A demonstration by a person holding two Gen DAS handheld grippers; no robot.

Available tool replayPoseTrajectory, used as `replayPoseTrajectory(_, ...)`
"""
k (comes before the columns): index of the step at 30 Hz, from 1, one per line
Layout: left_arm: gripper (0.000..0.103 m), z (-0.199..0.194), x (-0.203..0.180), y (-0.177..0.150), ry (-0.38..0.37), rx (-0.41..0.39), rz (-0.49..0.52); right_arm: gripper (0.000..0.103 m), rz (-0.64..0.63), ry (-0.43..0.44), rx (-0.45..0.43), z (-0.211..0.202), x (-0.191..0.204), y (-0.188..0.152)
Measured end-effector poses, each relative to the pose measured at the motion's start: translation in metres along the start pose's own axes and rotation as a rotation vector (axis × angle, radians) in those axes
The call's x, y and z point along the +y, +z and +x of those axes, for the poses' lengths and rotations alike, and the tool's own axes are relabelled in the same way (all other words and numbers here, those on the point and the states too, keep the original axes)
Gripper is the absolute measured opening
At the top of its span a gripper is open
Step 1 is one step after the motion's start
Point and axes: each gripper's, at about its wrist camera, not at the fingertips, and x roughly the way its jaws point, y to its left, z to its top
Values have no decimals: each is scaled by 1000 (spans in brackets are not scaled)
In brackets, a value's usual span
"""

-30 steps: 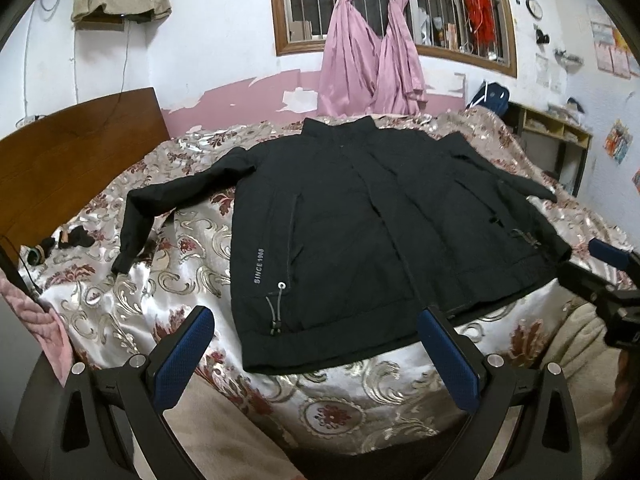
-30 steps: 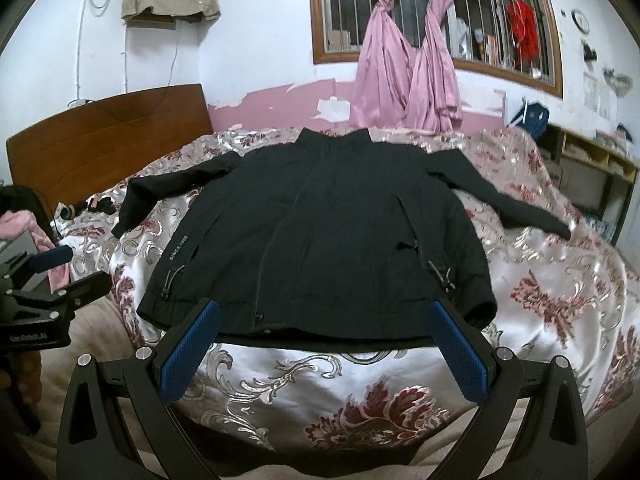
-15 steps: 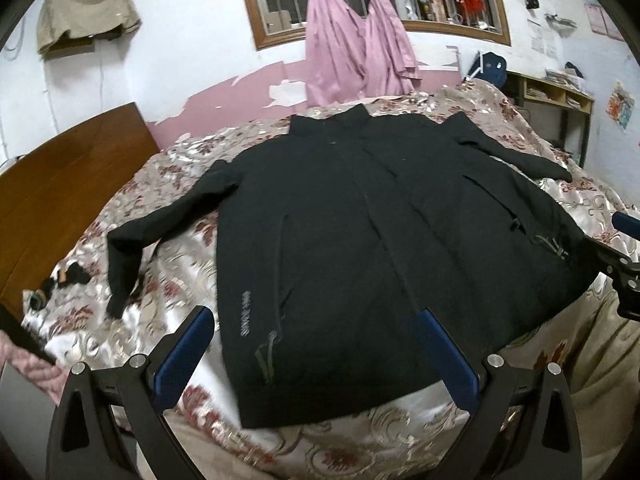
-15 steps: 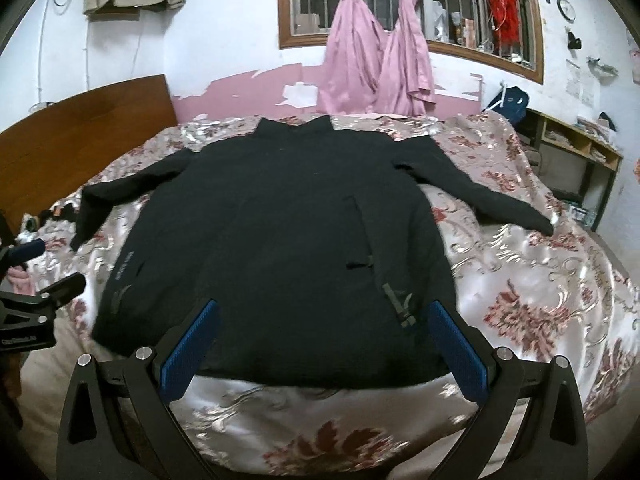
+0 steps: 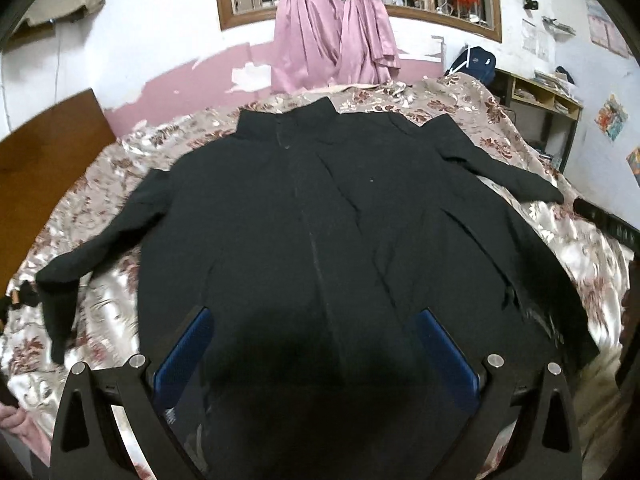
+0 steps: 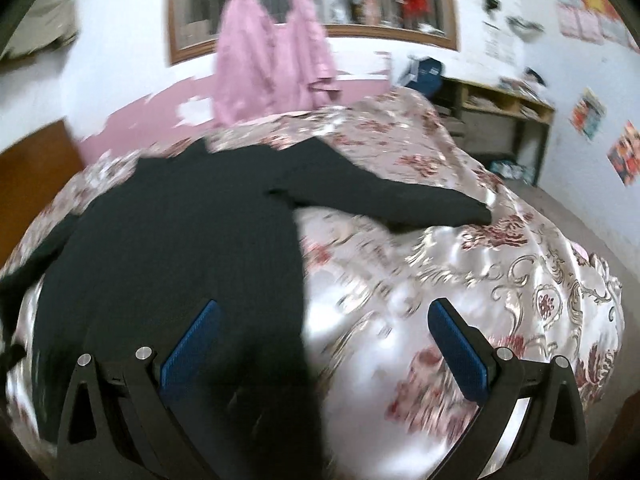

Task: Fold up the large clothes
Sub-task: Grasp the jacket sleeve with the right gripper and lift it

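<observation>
A: Bedroom setting: where is the garment?

B: Black jacket (image 5: 320, 220) lies flat on the floral bedspread (image 5: 472, 108), collar toward the pink curtains (image 5: 332, 28), sleeves out to both sides.

A: Gripper status?

B: Left gripper (image 5: 314, 354) spread wide above the hem; right gripper (image 6: 326, 346) spread, straddling the jacket's side edge.

A: Limits?

B: Right view is motion-blurred; the hem is hidden in shadow.

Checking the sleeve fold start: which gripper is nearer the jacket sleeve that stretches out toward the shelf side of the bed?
Right. The right gripper hangs over the hem edge below that sleeve; the left gripper sits over the middle of the jacket, farther away.
</observation>
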Motion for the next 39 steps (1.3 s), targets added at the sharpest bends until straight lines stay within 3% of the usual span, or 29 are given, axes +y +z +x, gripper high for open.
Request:
replayPoseTrajectory(6,103,49,-22,50,-6,0,39,102,269,-99,-8,87,-57,50)
replayPoseTrajectory(11,103,77,-49,84,-48,-48,104,102,495,-48,13,166,-97,55)
replayPoseTrajectory(14,103,102,-62,108,-107,-64,121,102,534,-65,3,197,-110,50)
replayPoseTrajectory(21,103,171,-89,159,-181,-15,45,102,738,20,33,273,-154,49)
replayPoseTrajectory(28,103,236,-113,192,-207,43,-41,101,818,33,55,319,-169,46)
replayPoseTrajectory(30,102,252,-119,197,-217,67,-67,87,824,44,62,327,-171,46)
replayPoseTrajectory(31,102,259,-122,199,-224,81,-79,70,821,39,70,333,-170,48)
replayPoseTrajectory(32,102,265,-125,201,-228,89,-84,61,820,37,77,334,-171,48)
replayPoseTrajectory(34,102,274,-131,201,-232,109,-80,55,832,34,85,340,-172,48)
replayPoseTrajectory(39,103,296,-150,193,-167,181,-23,26,896,73,70,343,-184,43)
